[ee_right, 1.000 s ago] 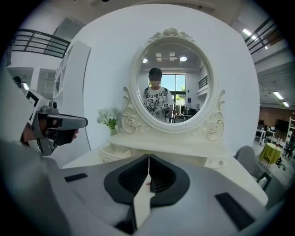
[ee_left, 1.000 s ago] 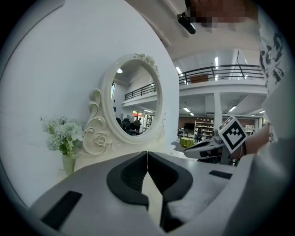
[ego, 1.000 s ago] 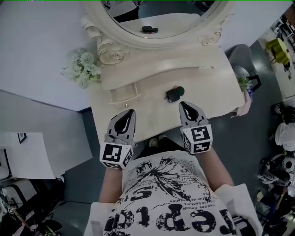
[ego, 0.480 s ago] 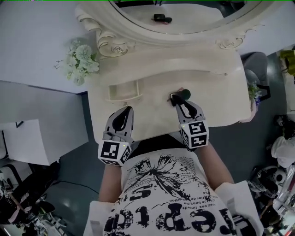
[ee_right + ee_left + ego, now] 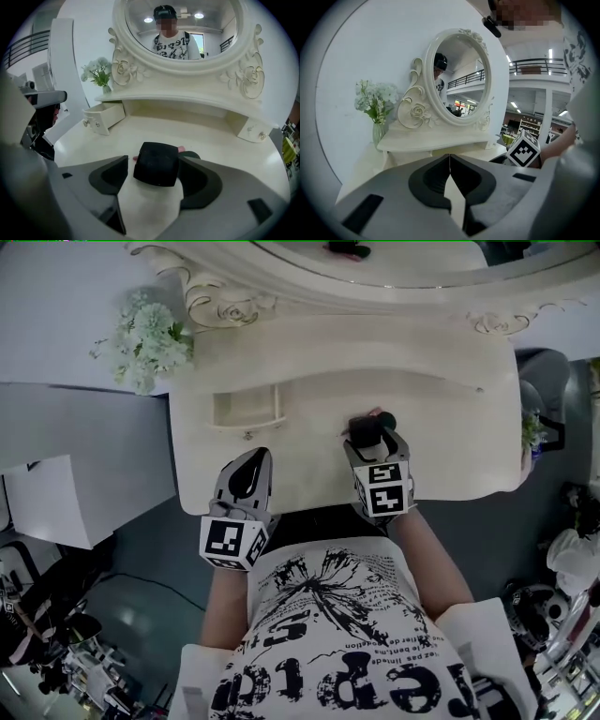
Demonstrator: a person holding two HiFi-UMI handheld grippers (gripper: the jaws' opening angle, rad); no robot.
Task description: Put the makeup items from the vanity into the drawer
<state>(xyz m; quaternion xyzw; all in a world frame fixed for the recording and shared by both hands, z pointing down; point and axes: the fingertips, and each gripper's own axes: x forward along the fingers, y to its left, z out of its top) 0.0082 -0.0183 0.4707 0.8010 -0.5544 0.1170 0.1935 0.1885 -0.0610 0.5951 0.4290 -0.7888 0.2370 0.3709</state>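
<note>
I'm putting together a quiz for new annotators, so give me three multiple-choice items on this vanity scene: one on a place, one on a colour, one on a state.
1. The flowers stand: A left of the mirror; B right of it; C before it.
2. The makeup case on the vanity is: A white; B black; C red.
3. The left gripper is: A shut, empty; B open; C holding the case.
Key: A, they sit at the mirror's left side; B, it looks black; A, its jaws meet with nothing between.
</note>
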